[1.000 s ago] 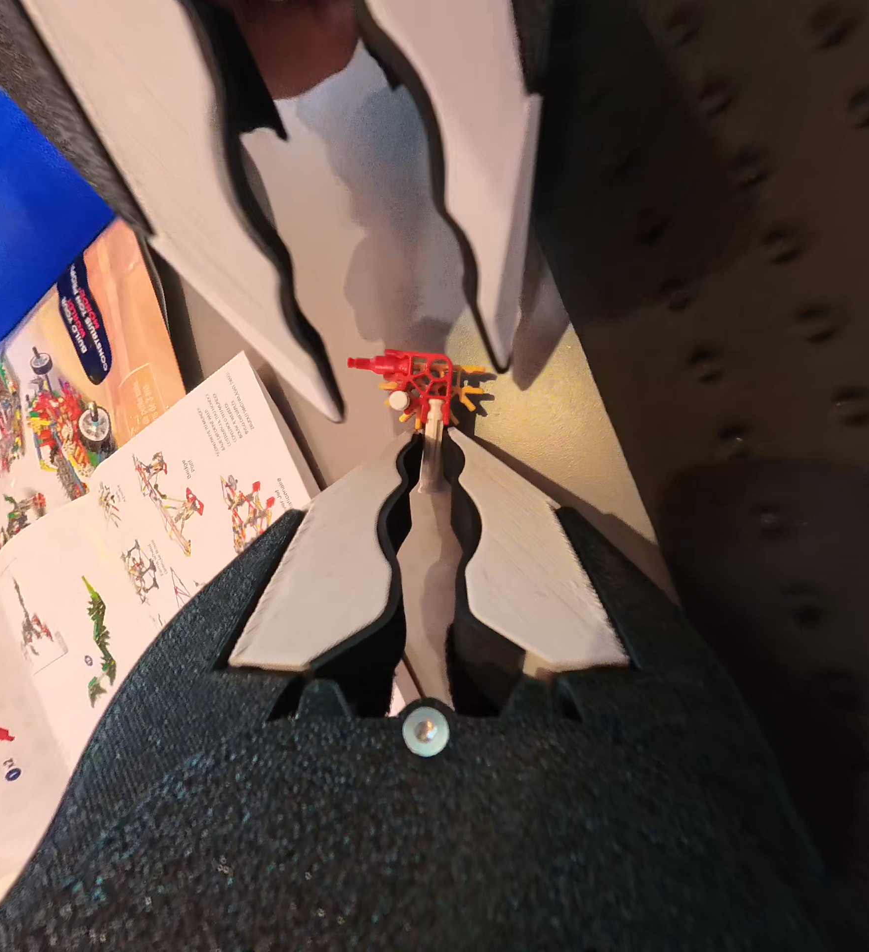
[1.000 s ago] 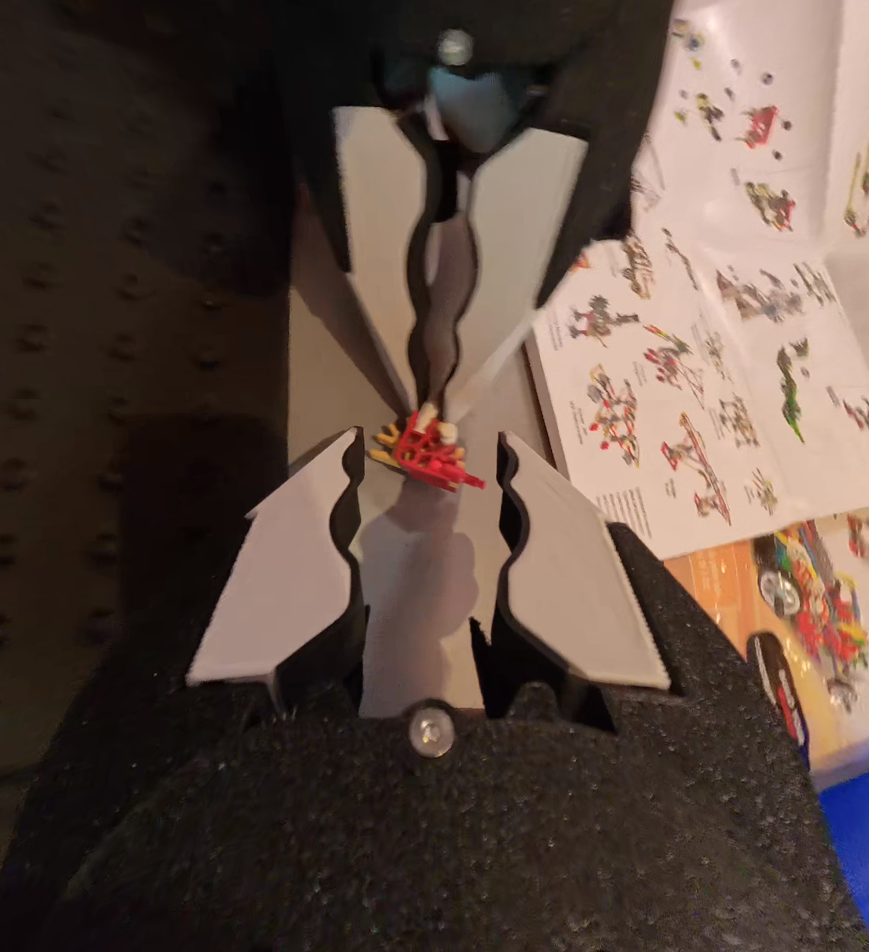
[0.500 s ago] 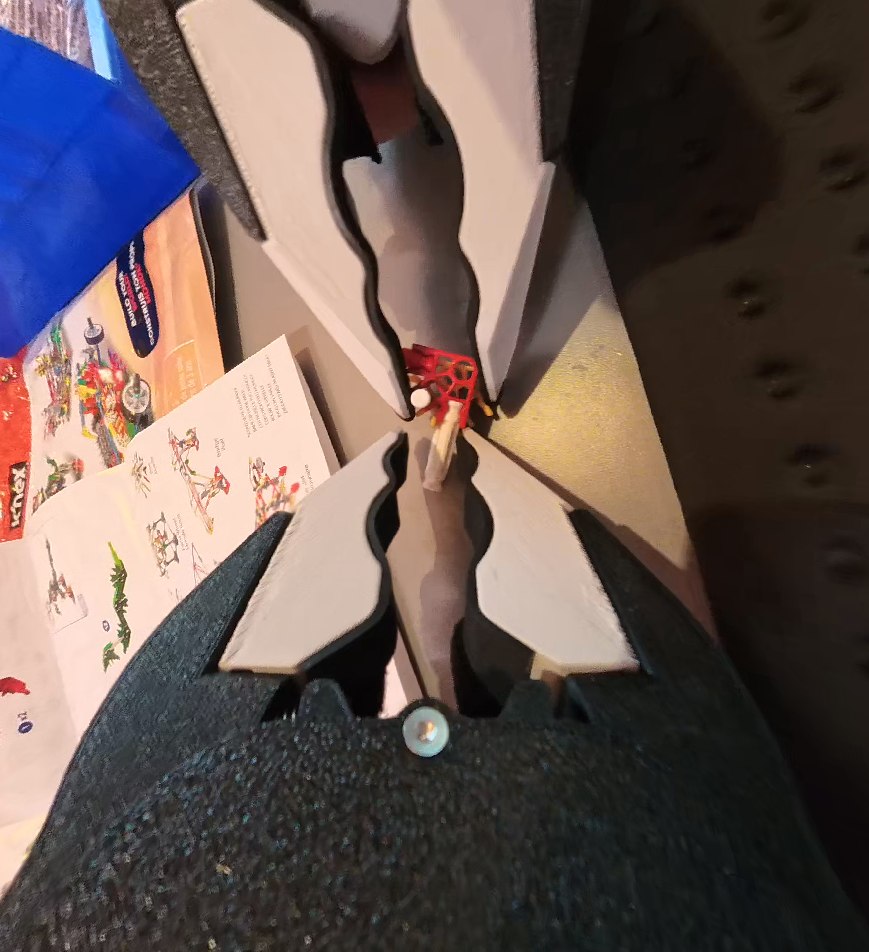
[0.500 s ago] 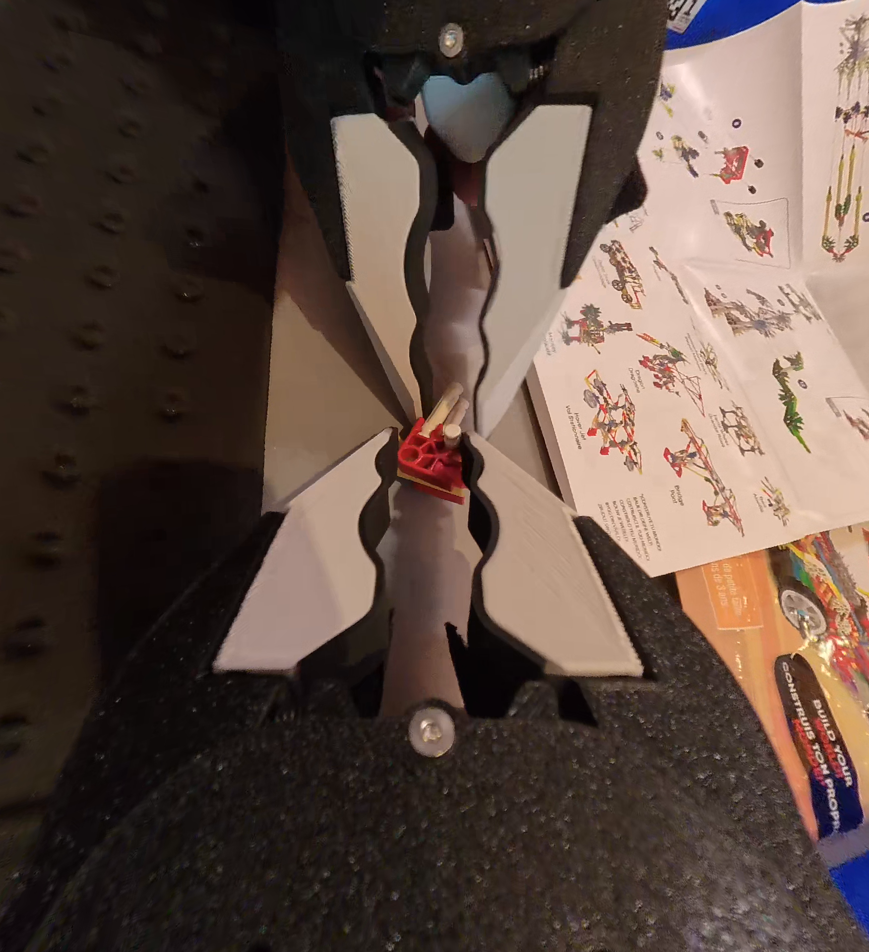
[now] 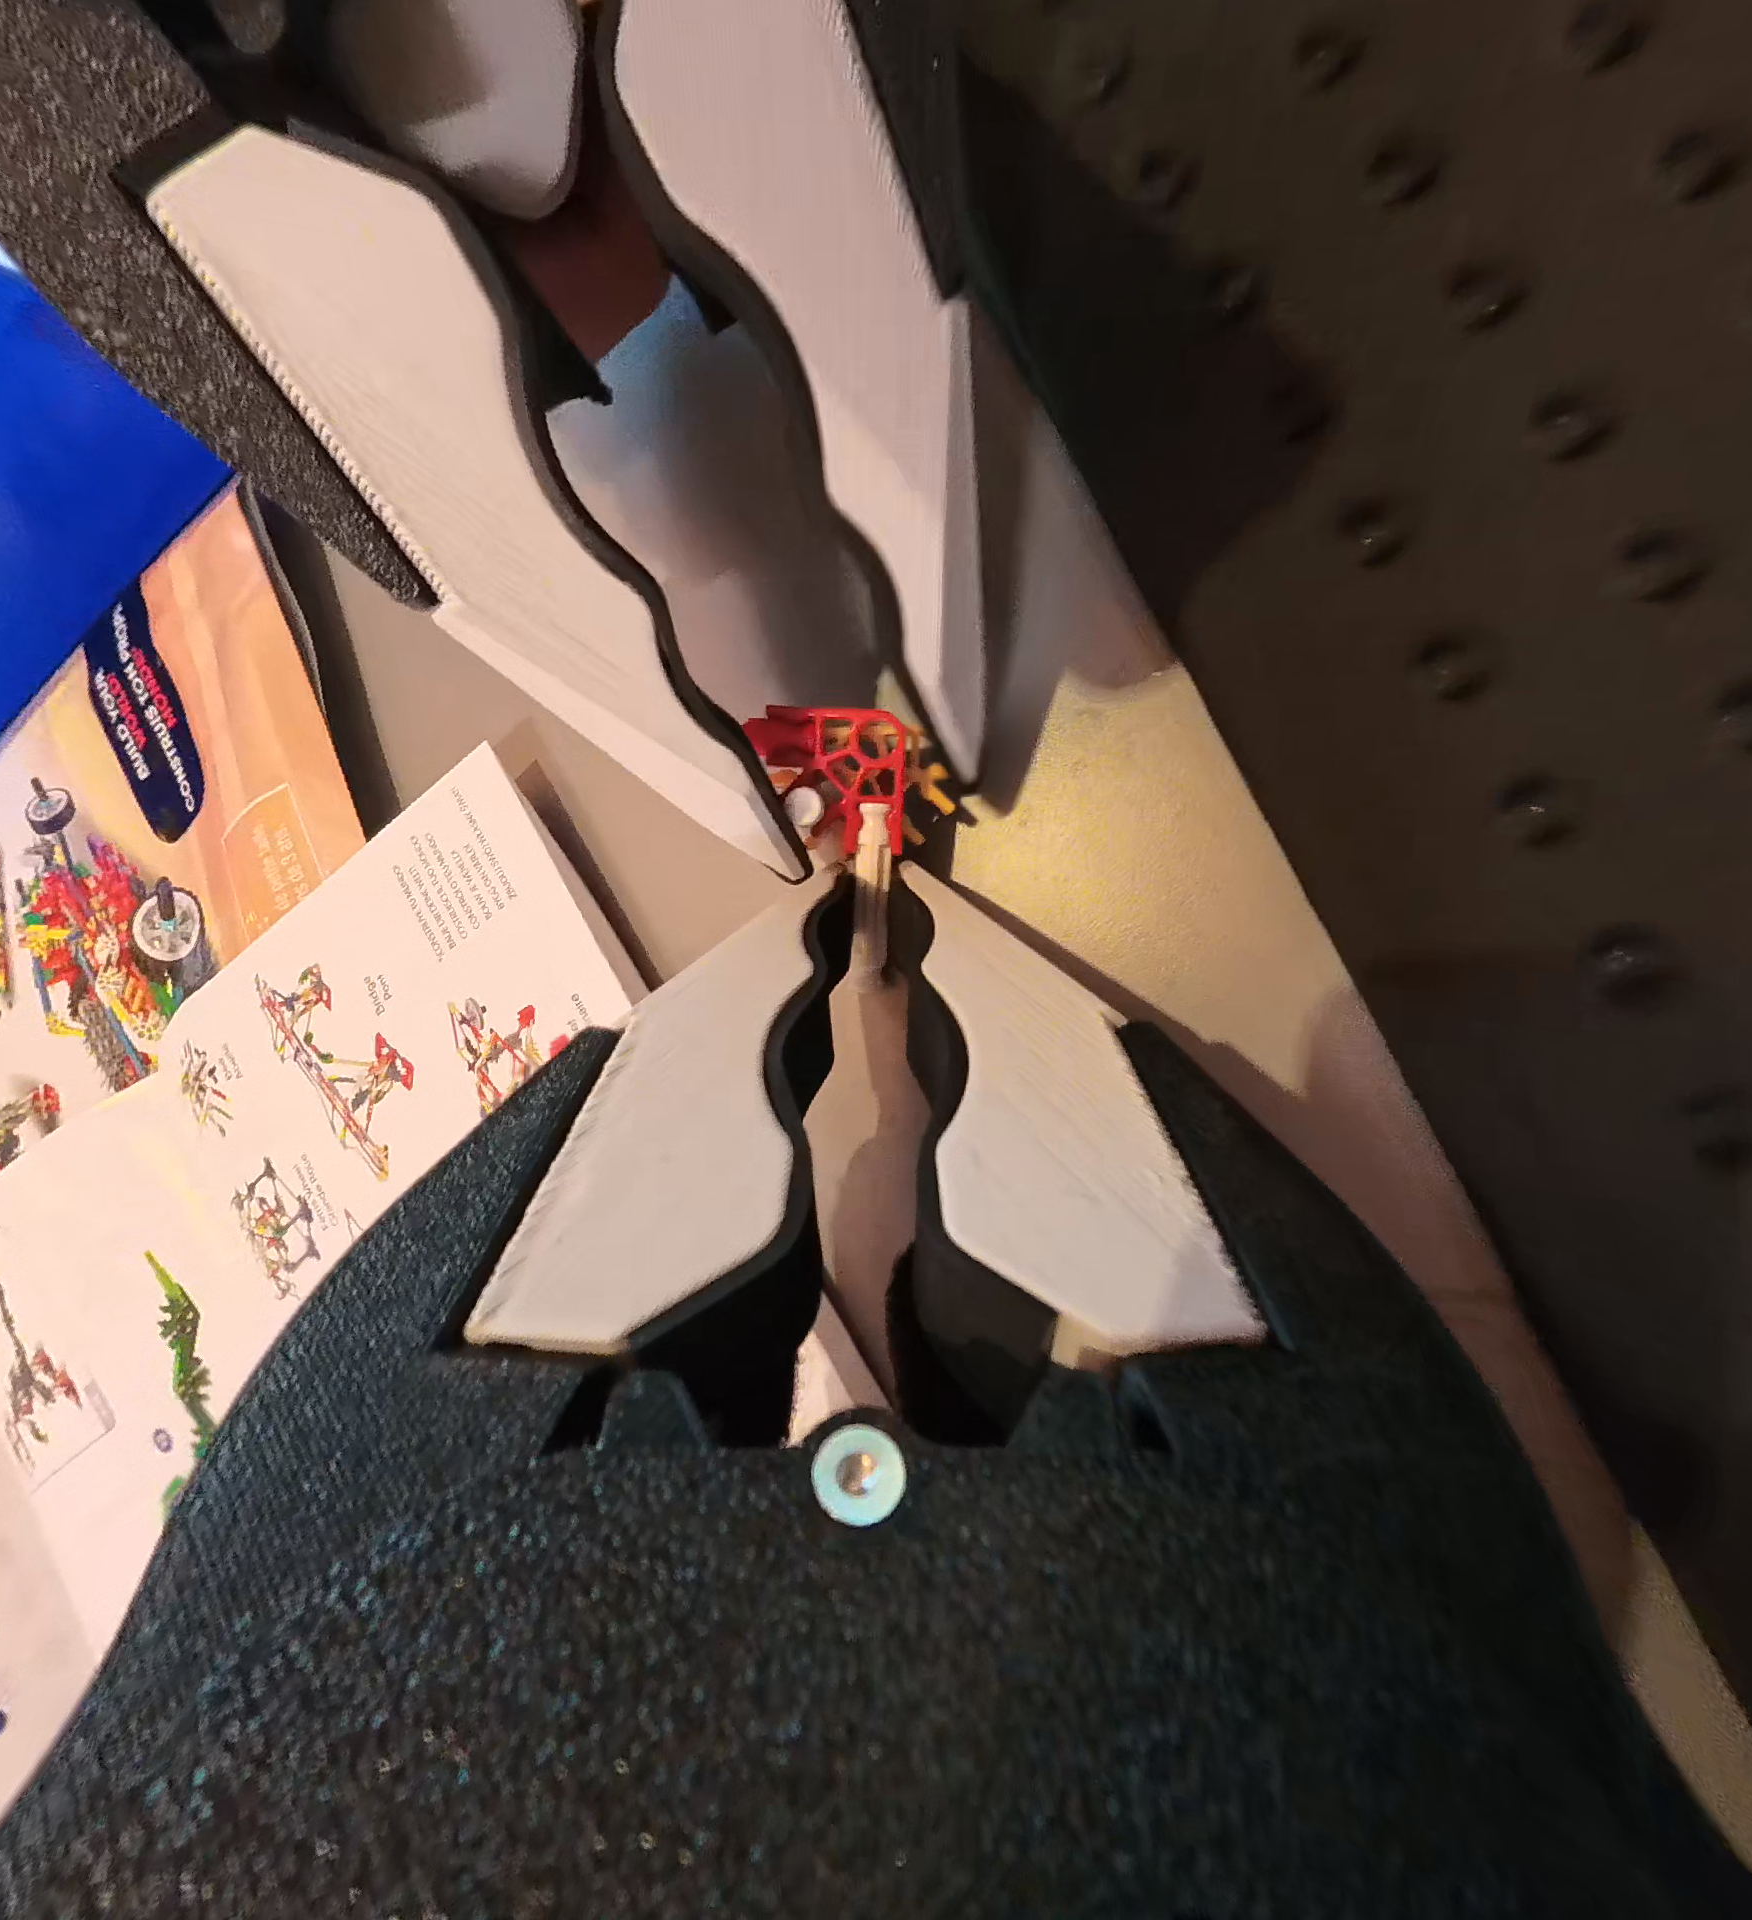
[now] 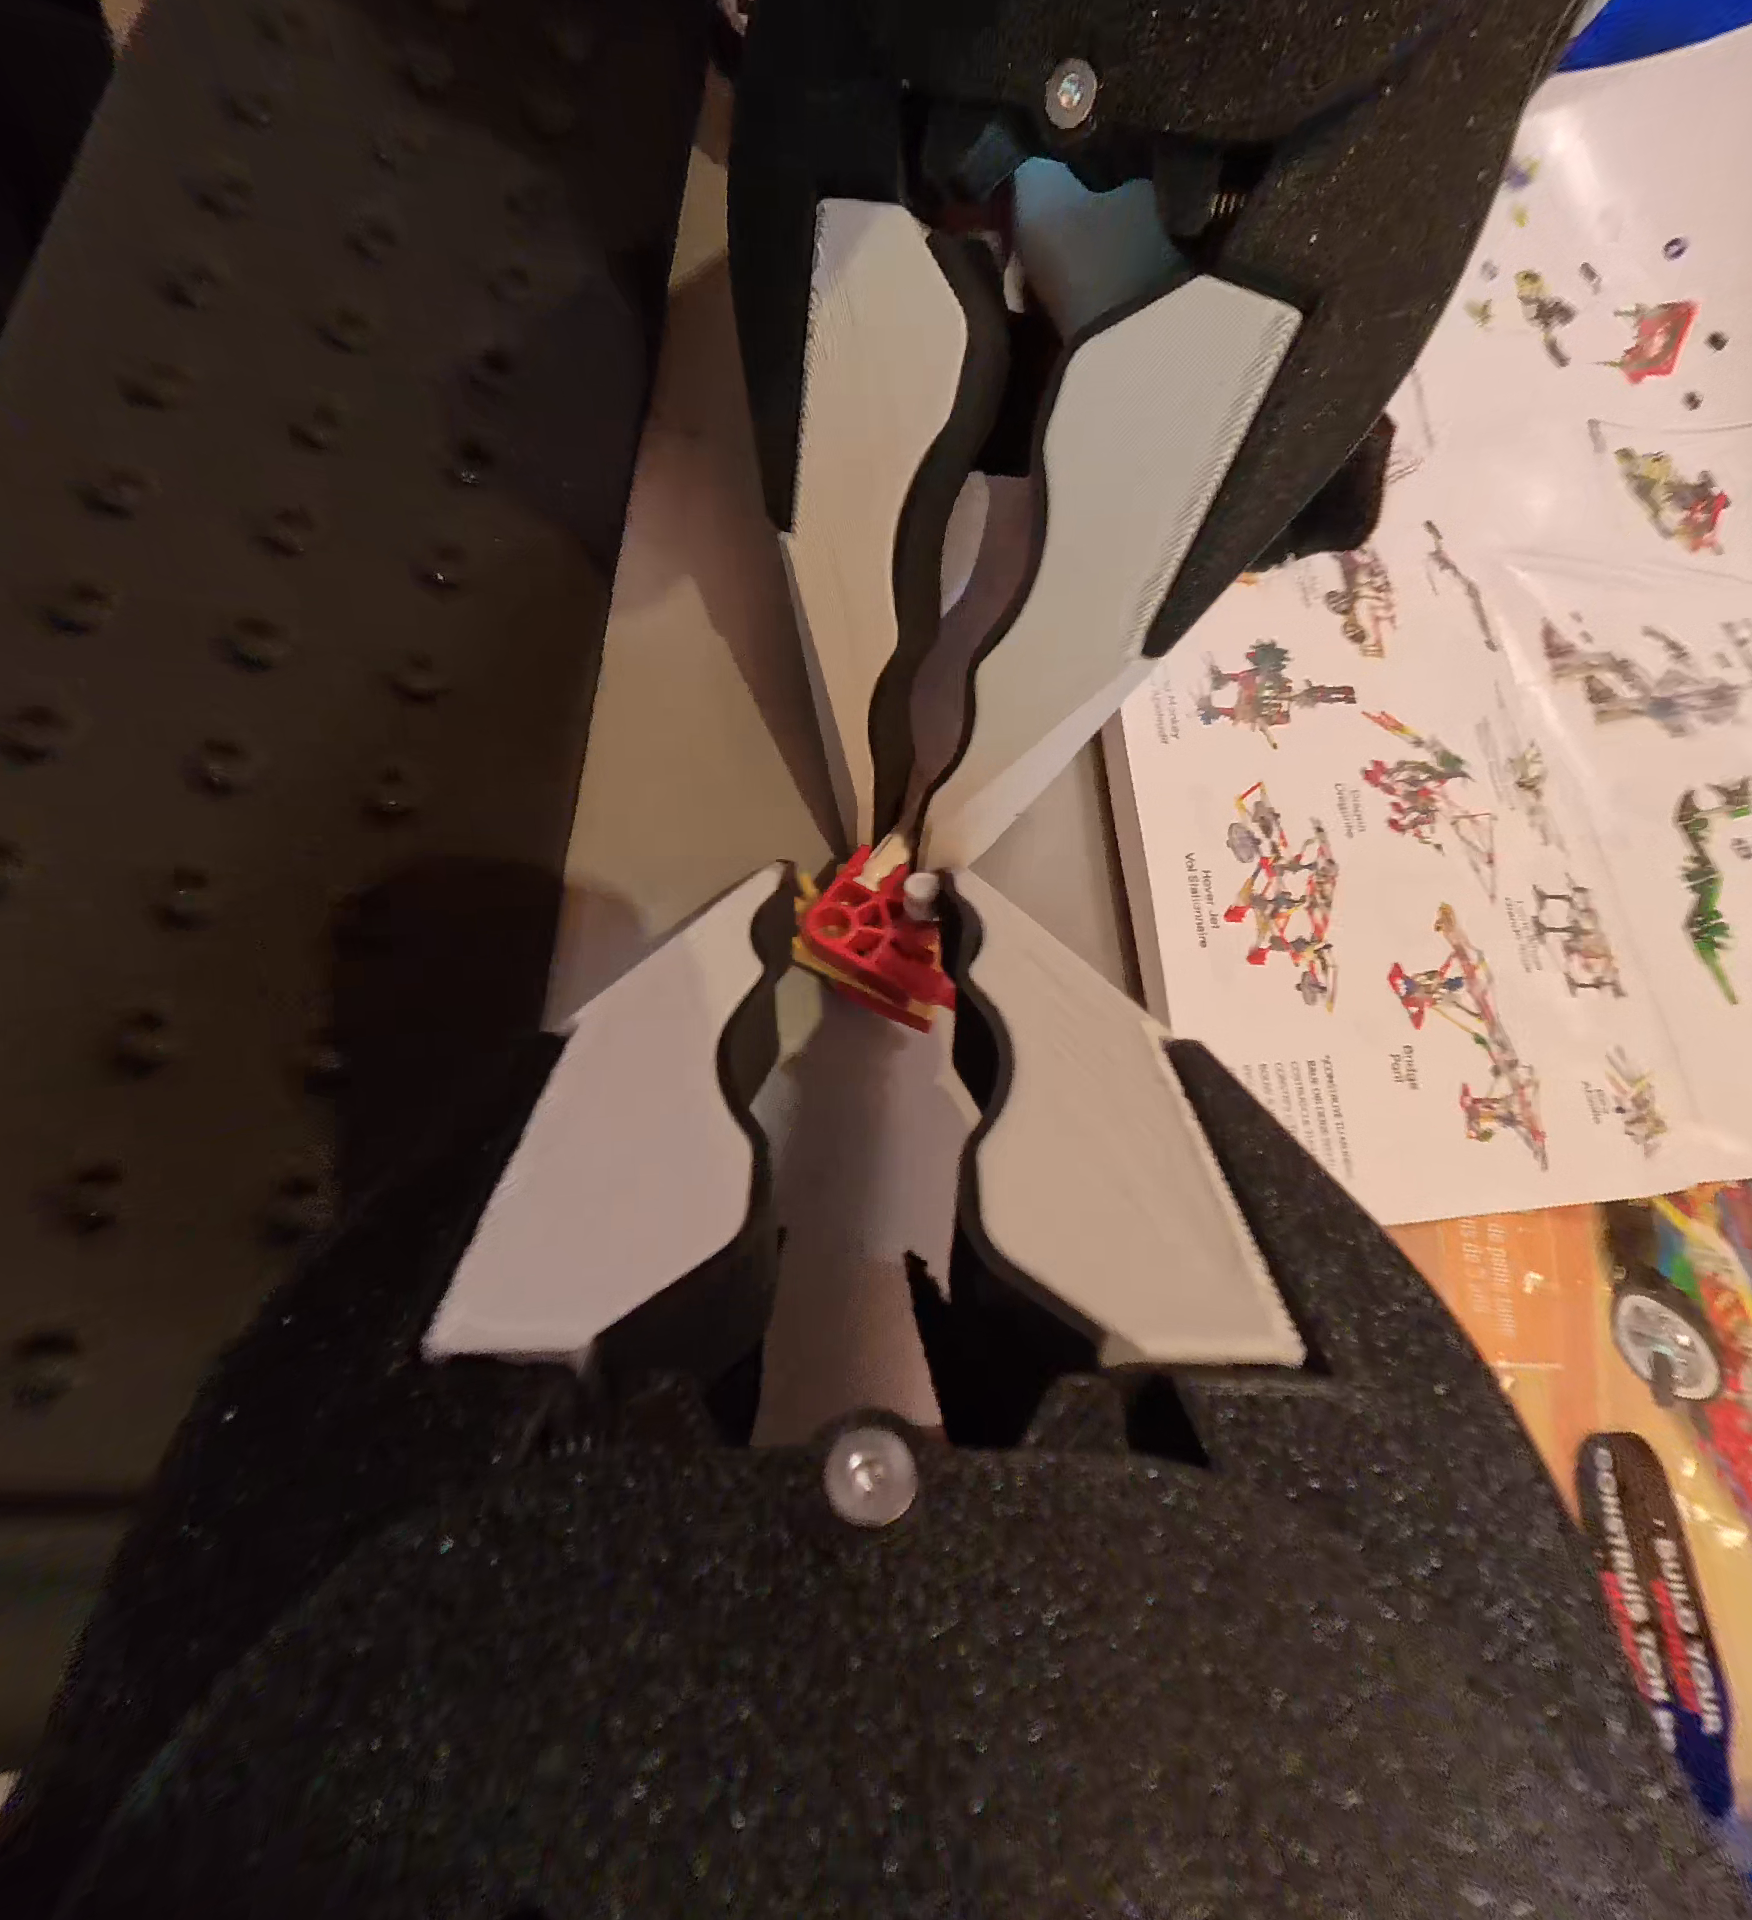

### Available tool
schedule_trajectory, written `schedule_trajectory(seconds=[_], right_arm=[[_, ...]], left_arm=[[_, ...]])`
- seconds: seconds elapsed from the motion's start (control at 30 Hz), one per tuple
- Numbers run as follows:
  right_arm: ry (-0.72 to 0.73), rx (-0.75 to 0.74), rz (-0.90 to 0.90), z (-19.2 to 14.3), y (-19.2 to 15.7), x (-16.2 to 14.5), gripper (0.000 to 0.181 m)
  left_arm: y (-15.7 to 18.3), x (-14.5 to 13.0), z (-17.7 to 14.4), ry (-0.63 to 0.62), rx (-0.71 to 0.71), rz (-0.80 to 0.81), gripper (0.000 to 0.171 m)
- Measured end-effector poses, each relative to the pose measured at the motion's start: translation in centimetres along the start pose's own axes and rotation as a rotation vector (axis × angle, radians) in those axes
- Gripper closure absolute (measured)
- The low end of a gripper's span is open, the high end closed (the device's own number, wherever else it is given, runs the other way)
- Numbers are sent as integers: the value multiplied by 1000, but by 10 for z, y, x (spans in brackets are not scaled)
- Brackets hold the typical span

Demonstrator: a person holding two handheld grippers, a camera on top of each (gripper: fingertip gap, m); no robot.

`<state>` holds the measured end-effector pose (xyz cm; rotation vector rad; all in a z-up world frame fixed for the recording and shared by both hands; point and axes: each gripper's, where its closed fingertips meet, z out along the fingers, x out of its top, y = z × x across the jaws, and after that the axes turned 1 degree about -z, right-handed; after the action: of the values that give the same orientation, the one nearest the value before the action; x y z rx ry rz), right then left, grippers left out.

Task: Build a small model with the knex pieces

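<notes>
A small red connector piece (image 5: 856, 753) with yellow-orange parts behind it sits on the end of a white rod (image 5: 872, 883). My left gripper (image 5: 872, 878) is shut on the white rod. My right gripper (image 5: 879, 821) comes in from the top of the left wrist view, its fingers on either side of the red piece. In the right wrist view the right gripper (image 6: 864, 894) is shut on the red connector piece (image 6: 867, 935), and the left gripper (image 6: 895, 831) comes from above, shut on the rod (image 6: 898, 850). The two grippers meet tip to tip above a beige table strip.
A white instruction sheet (image 5: 332, 1039) with model pictures lies beside the grippers; it also shows in the right wrist view (image 6: 1474, 831). An orange picture box (image 6: 1630, 1351) and a blue thing (image 5: 20, 468) lie beyond it. A dark dimpled mat (image 6: 280, 520) covers the other side. The tips of both grippers are at nearly the same place. The blue thing (image 5: 20, 468) is about equally far from each gripper, around 25 centimeters.
My right gripper was open and apart from the red piece; it has moved in and shut on it. The left gripper has kept its hold on the white rod.
</notes>
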<state>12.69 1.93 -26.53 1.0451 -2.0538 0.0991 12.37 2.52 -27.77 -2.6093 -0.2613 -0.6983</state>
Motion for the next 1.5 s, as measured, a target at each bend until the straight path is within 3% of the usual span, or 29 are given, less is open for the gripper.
schedule_trajectory(seconds=[0.07, 0.27, 0.4, 0.57, 0.7, 0.77, 1.5], right_arm=[[-19, 5, -11, 1, -1, -3, 147], [8, 13, 8, 2, 5, -2, 156], [15, -4, 43, 4, 8, -1, 156], [28, -46, 98, 6, 15, -2, 156], [19, -85, 92, 8, 20, -2, 157], [7, -96, 76, 8, 20, -2, 156], [0, -184, 89, 4, 25, -7, 147]], left_arm=[[-2, -2, -1, -6, -6, 10, 169], [-4, -5, 0, -17, -12, -7, 166], [-14, -7, -4, -45, 106, -46, 150], [-13, -13, -7, -126, 199, -77, 163], [-15, 0, -17, -53, 231, -120, 157], [-19, -5, -14, -79, 266, -118, 150], [-18, -9, -12, -88, 270, -99, 164]])
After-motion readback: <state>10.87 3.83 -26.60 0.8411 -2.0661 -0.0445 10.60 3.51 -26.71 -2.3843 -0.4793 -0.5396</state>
